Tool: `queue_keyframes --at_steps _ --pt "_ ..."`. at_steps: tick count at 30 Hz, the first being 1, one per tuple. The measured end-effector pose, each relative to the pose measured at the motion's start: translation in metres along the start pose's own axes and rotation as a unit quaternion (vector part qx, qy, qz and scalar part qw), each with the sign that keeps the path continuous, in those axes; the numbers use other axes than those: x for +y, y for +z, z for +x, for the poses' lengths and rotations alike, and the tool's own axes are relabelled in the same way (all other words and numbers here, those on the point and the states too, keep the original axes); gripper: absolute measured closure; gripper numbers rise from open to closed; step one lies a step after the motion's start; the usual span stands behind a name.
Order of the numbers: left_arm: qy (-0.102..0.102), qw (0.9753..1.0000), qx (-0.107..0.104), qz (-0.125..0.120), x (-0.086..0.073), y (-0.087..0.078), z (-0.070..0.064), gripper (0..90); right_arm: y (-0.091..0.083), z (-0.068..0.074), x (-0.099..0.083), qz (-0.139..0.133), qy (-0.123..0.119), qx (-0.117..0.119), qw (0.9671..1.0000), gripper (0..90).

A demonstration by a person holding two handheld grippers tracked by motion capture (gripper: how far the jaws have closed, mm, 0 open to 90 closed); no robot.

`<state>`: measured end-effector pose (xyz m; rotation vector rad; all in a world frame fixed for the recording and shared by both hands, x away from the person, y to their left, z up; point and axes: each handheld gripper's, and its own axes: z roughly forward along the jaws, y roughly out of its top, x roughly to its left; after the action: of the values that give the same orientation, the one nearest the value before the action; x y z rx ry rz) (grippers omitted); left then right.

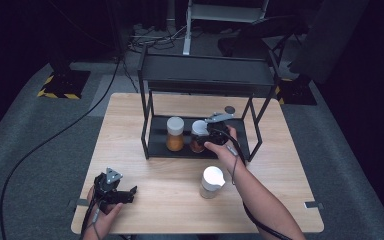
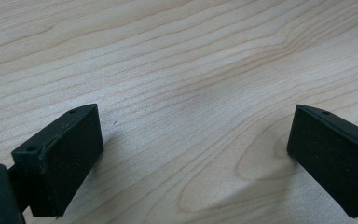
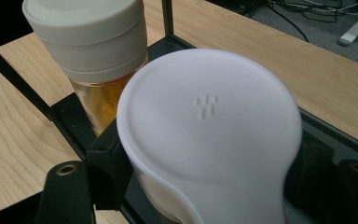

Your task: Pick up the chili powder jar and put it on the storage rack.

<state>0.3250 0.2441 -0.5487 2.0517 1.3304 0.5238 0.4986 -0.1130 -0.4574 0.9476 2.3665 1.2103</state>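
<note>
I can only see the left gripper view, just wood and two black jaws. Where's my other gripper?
Observer: The right gripper is at the black rack's lower shelf, jaws on either side of a white-lidded jar.
Operator: Is that jar alone in there?
Observer: No, an orange jar stands beside it.
Operator: Any more jars?
Observer: One more, a third jar, stands on the table in front of the rack.

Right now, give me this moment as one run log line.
right gripper: shut on jar, on rack bottom shelf | left gripper: open over table | second jar: on shelf | third jar: on table
</note>
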Motion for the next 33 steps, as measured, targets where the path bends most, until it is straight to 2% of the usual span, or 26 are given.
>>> queue_keyframes --at_steps 1,5,7,10,25,33 --pt "0.0 1.0 0.0 0.0 0.0 0.0 0.0 3.1 0.0 0.0 0.0 0.001 0.0 0.0 1.0 29.7" --pt "0.0 1.0 0.0 0.0 0.0 0.0 0.0 3.1 0.0 0.0 0.001 0.006 0.012 0.008 0.9999 18.7" --pt "0.0 1.0 0.0 0.0 0.0 0.0 0.0 3.1 -0.003 0.0 0.002 0.005 0.011 0.003 0.9999 15.8" --pt "0.0 1.0 0.0 0.0 0.0 0.0 0.0 3.0 -0.008 0.001 0.003 0.0 0.014 0.002 0.9999 14.9" --pt "0.0 1.0 0.0 0.0 0.0 0.0 0.0 3.0 -0.045 0.016 0.016 -0.03 -0.01 -0.006 0.9995 13.7" --pt "0.0 1.0 0.0 0.0 0.0 0.0 0.0 3.0 -0.065 0.027 0.014 -0.04 -0.023 -0.005 0.9989 13.7"
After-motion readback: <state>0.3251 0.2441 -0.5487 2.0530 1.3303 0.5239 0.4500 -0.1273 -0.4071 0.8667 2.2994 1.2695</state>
